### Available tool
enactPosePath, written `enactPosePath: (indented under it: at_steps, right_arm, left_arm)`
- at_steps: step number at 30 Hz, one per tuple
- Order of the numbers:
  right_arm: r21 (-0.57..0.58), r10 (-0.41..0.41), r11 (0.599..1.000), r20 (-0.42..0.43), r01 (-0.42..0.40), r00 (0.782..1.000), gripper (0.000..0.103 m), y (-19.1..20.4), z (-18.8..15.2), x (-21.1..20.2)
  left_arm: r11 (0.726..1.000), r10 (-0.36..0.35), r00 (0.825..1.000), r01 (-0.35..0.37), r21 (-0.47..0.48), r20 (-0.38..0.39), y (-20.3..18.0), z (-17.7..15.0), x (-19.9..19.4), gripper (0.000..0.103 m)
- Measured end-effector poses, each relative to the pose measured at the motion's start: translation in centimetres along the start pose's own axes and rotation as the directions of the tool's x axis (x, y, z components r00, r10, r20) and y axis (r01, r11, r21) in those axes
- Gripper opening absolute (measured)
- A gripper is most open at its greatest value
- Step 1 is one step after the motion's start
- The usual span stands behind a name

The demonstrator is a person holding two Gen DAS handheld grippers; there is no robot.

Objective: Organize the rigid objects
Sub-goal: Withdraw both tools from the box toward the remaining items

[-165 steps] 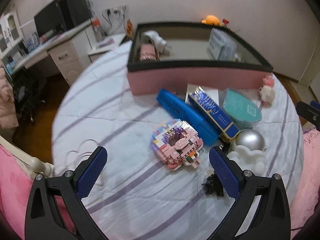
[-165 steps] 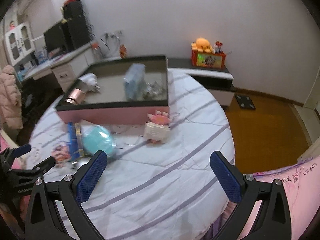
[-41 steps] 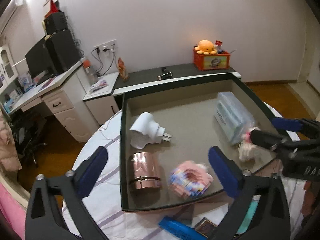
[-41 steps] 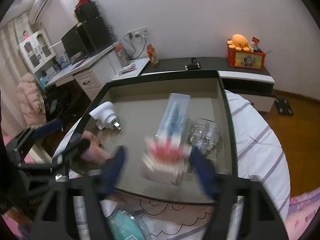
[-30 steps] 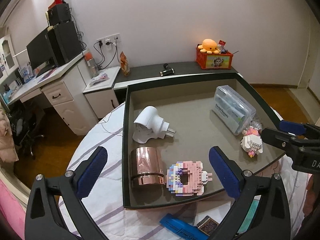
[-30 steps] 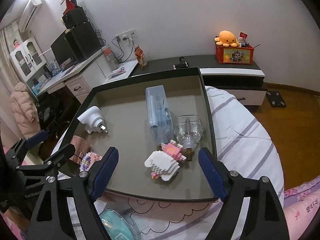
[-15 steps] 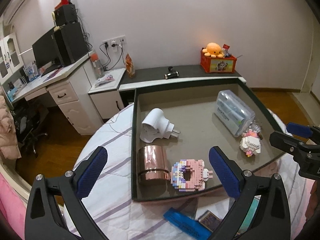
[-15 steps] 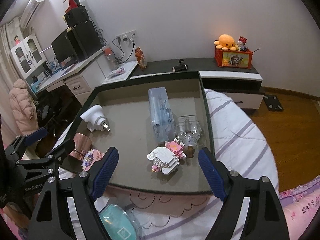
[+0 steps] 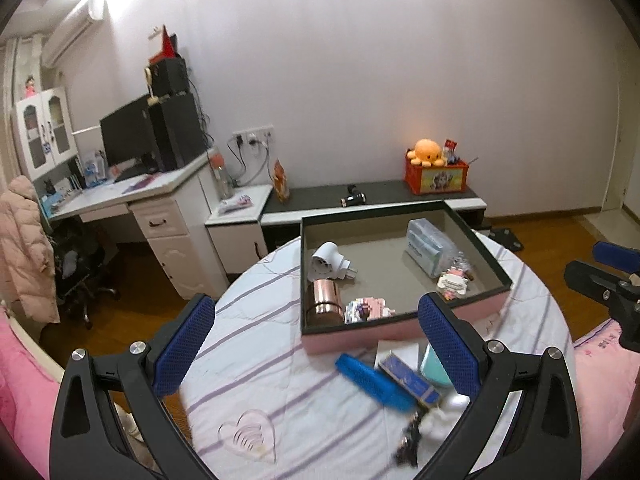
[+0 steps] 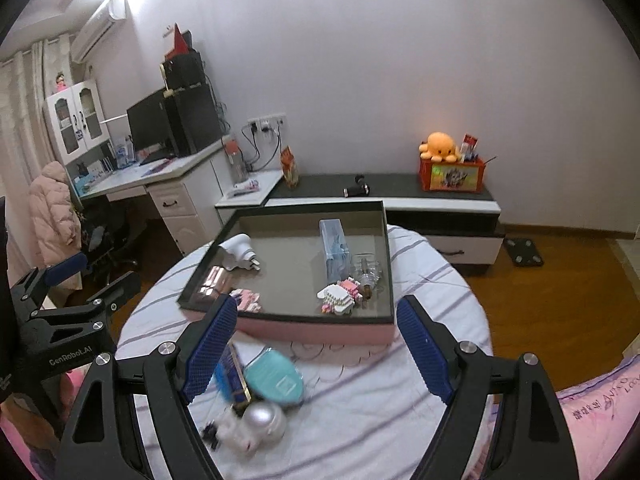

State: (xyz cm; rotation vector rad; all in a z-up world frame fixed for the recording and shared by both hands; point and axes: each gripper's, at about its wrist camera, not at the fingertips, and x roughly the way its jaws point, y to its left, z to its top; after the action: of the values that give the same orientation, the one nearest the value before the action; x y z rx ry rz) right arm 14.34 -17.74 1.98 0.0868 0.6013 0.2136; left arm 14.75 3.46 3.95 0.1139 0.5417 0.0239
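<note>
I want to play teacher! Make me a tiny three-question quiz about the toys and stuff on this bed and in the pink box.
1. True or false: the white plug adapter lies inside the pink box.
2. Which thing is outside the box, on the striped sheet? A) the copper cup B) the teal case C) the clear plastic box
3. Fill in the blank: both the left gripper and the right gripper are ____ and hold nothing.

Key: 1 true; 2 B; 3 open.
</note>
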Motion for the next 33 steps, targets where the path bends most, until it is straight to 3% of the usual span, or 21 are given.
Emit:
enactPosePath:
  at_steps: [4,13,24,33]
  right_arm:
    - [-0.019,-0.009,1.000,0.046,0.010,0.999,0.084,0.7,-1.4,-3.8]
    - [-0.038,-0.029,0.999,0.071,0.031,0.997,0.084,1.5,-4.3,-8.0]
    - [-0.057,-0.043,0.997,0.081,0.047,0.996,0.084,2.1,-5.2,-9.4]
    - [-0.060,-0.038,0.997,0.065,0.041,0.997,0.084,2.0,-5.2,-8.9]
  left_arm:
    - [1.000,0.009,1.000,-0.008,-0.018,0.018,0.4,-1.6,-3.0,0.103]
    - [0.999,0.030,0.999,-0.028,-0.036,0.045,0.7,-4.3,-7.3,0.103]
    - [0.999,0.032,0.998,-0.032,-0.012,0.048,-0.2,-4.8,-8.3,0.103]
    - [0.999,0.037,0.999,-0.037,-0.013,0.010,-0.1,-5.1,-7.0,0.103]
